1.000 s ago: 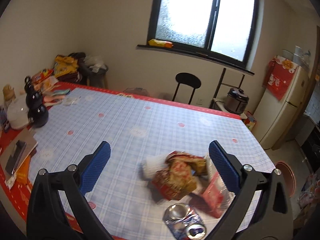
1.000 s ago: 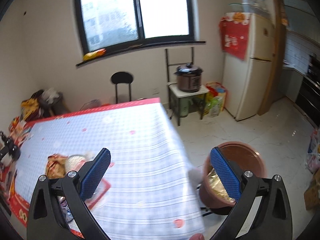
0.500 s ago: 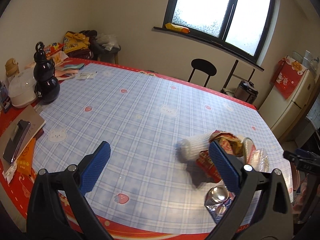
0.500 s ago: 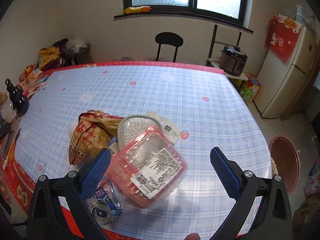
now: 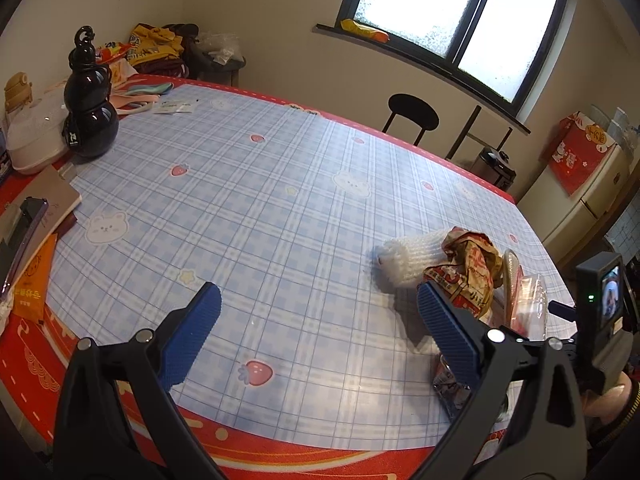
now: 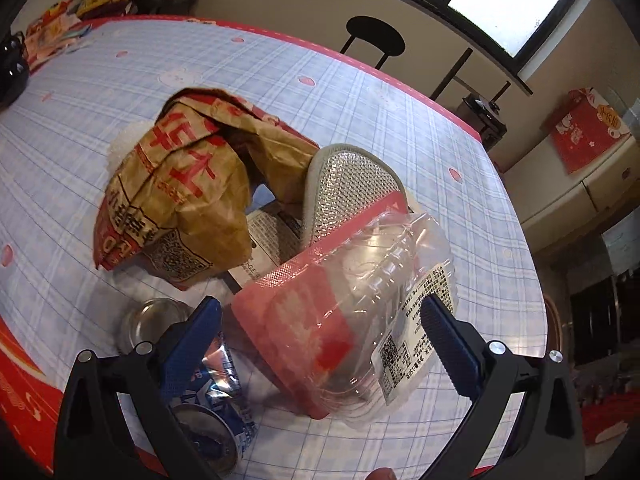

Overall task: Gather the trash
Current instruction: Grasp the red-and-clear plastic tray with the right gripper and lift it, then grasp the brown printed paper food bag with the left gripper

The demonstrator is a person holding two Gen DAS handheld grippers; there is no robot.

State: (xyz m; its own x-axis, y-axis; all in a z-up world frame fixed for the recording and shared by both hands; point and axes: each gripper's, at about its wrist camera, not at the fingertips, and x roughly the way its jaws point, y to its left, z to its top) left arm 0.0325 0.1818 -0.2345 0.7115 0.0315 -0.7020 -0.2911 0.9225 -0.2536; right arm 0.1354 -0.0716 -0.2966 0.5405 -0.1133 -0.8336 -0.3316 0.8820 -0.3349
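Observation:
A pile of trash lies near the table's right front corner. In the right wrist view it holds a crumpled brown paper bag (image 6: 180, 184), a clear plastic clamshell box with a red base (image 6: 352, 304), a grey mesh lid (image 6: 344, 196) and crushed cans (image 6: 216, 400). My right gripper (image 6: 320, 332) is open, its jaws either side of the clamshell box, close above it. In the left wrist view the paper bag (image 5: 468, 264) lies beside a white foam net sleeve (image 5: 408, 256). My left gripper (image 5: 316, 332) is open and empty above the table's front, left of the pile.
A black gourd-shaped bottle (image 5: 90, 96), a white container (image 5: 32, 136), a phone on a notebook (image 5: 28, 216) and packets sit at the table's left edge. A black stool (image 5: 412, 112), a rice cooker (image 5: 492, 164) and a fridge (image 5: 592, 184) stand beyond the table.
My right gripper has swung from the floor bin side to the table and dropped close over the clamshell box. My left gripper has pulled back and to the left of the pile.

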